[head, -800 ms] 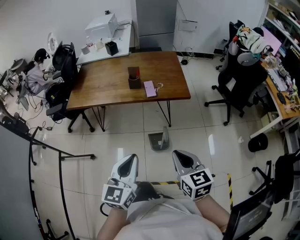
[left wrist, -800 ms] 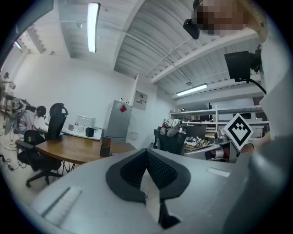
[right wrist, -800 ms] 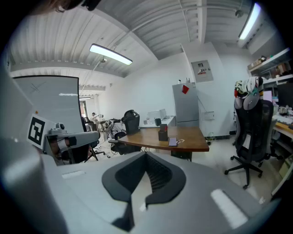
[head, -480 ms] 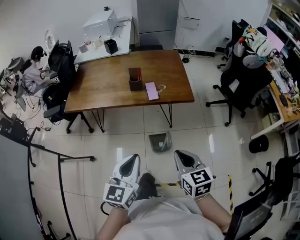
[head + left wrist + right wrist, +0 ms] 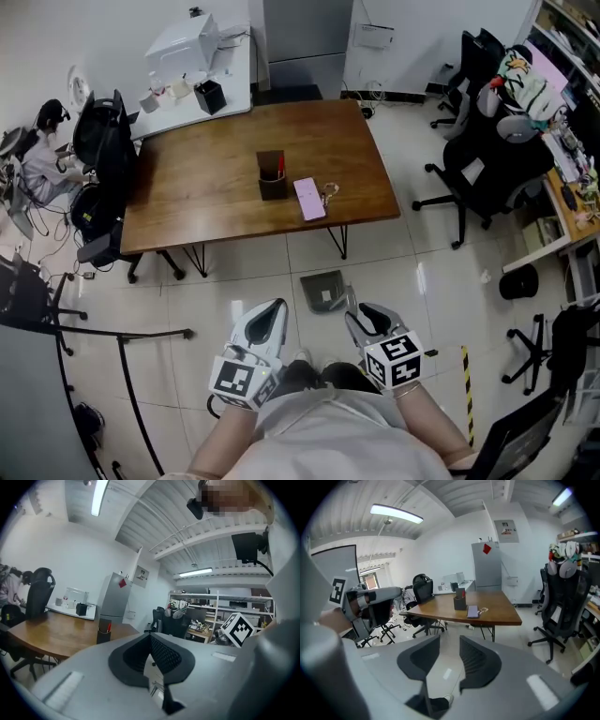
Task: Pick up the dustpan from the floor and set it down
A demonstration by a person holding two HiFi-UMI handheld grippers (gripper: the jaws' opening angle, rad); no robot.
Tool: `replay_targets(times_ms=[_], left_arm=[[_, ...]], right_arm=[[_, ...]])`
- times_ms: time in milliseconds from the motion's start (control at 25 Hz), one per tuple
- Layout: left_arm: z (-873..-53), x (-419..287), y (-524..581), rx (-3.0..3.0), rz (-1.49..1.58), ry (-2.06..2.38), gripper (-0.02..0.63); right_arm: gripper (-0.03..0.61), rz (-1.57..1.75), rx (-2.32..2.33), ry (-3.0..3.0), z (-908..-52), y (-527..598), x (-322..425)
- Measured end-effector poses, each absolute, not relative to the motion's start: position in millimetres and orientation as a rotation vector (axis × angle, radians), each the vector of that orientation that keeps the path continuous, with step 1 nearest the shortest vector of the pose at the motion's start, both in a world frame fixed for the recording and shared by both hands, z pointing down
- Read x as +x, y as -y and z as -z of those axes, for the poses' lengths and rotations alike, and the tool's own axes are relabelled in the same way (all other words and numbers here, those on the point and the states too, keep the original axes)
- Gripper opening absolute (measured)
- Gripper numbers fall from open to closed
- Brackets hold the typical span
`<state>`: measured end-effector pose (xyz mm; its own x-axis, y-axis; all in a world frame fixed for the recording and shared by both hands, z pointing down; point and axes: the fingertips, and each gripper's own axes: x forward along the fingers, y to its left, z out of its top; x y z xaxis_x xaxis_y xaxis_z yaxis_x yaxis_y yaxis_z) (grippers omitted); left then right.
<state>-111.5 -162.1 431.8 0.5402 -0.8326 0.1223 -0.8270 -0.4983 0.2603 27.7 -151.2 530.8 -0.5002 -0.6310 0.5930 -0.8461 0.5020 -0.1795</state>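
We have not yet lifted the dustpan, which lies on the floor at centre frame just ahead of the left tool, jaws together, and the right tool, jaws slightly apart and empty; pickup and set-down remain.

Bright ceiling lights, fisheye-warped edges, sharp

The dustpan is shown only in the head view, just beyond the right gripper's fingertips, and its detail is too small to be made out. In the right gripper view it is hidden beneath the fingers, and a dark shoe is cut off behind their gap. In the left gripper view everything below the left gripper's fingertips is masked by its own body.
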Motion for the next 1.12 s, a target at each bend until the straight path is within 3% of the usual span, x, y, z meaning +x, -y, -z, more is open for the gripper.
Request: replay_targets(times_ms=[200,320,600,880,920,960,1040,1120], left_arm=[[-440,-113,180,2.468,0.012,1.384,0.015],[-444,-112,186,2.443,-0.008,1.395,0.015],[-503,-137,197,2.349,-0.088,1.445,0.015],[-553,-136,221,2.309,-0.086,1.435,0.015],[-556,-135,223,2.312,-0.083,1.43,0.015],[-560,-134,225,2.314,-0.081,1.427,0.015],[-566,-133,227,2.311,-0.077,1.423,0.015],[-572,-134,226,2.302,-0.078,1.423,0.015]], right_arm=[[0.34,-0.76,1.192,2.121,-590,169,38],[0.426,-0.819,1.137,1.982,-645,183,50],[0.425,-1.017,1.113,1.68,-769,204,74],[0.272,-1.116,0.991,1.595,-837,202,67],[0.278,-1.15,0.99,1.617,-839,202,62],[0.229,-1.182,0.998,1.641,-839,204,57],[0.053,-1.225,0.992,1.676,-839,207,48],[0.049,-1.238,0.963,1.68,-839,208,42]])
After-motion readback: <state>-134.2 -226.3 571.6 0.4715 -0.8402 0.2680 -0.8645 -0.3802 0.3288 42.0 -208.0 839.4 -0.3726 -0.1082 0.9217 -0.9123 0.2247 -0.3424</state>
